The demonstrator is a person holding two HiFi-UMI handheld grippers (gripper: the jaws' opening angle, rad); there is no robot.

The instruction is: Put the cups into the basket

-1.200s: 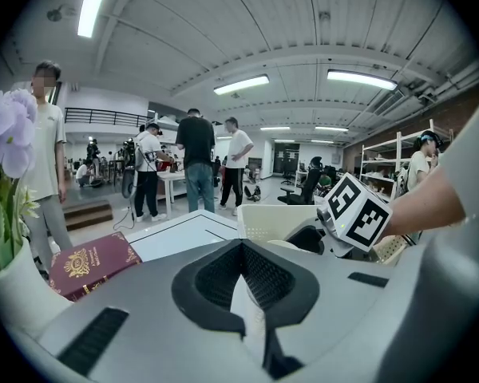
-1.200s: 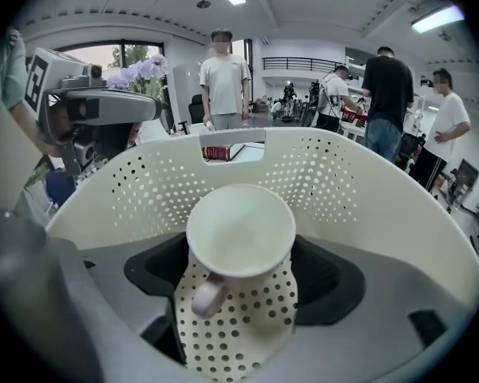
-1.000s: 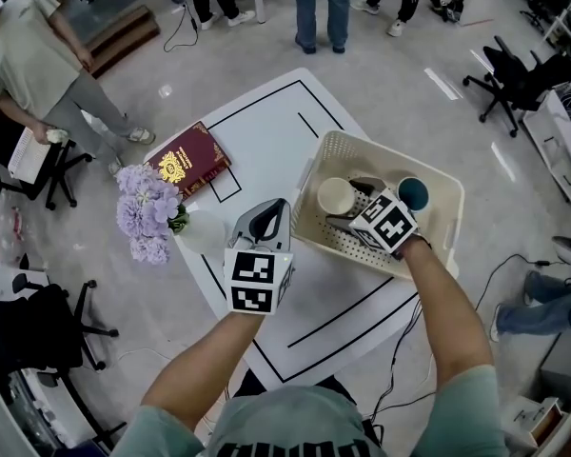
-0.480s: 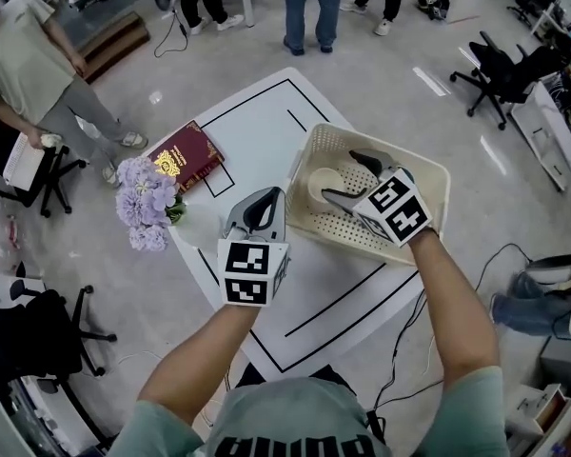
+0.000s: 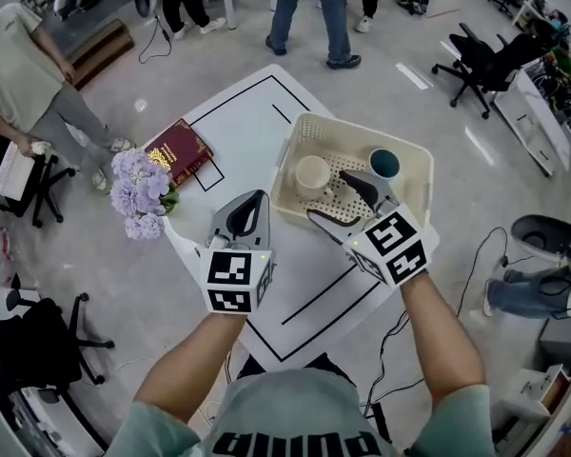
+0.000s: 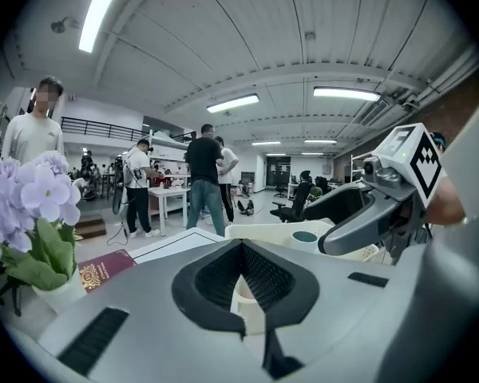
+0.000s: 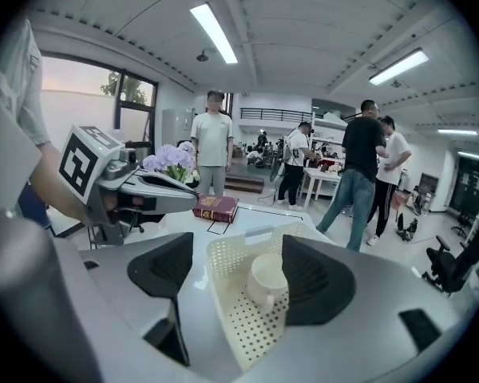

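Cream cup [image 5: 313, 173] and teal cup [image 5: 383, 164] both sit inside the perforated basket [image 5: 357, 129]; I hold my right gripper [image 5: 331, 196] spread, empty, over its near rim, left gripper [image 5: 257, 199] pinched closed on nothing.

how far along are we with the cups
Looks finished: the cream cup and the teal cup both sit in the basket. Nothing in hand: the right gripper is open over the basket, the left gripper shut and empty. No other cup shows on the table.
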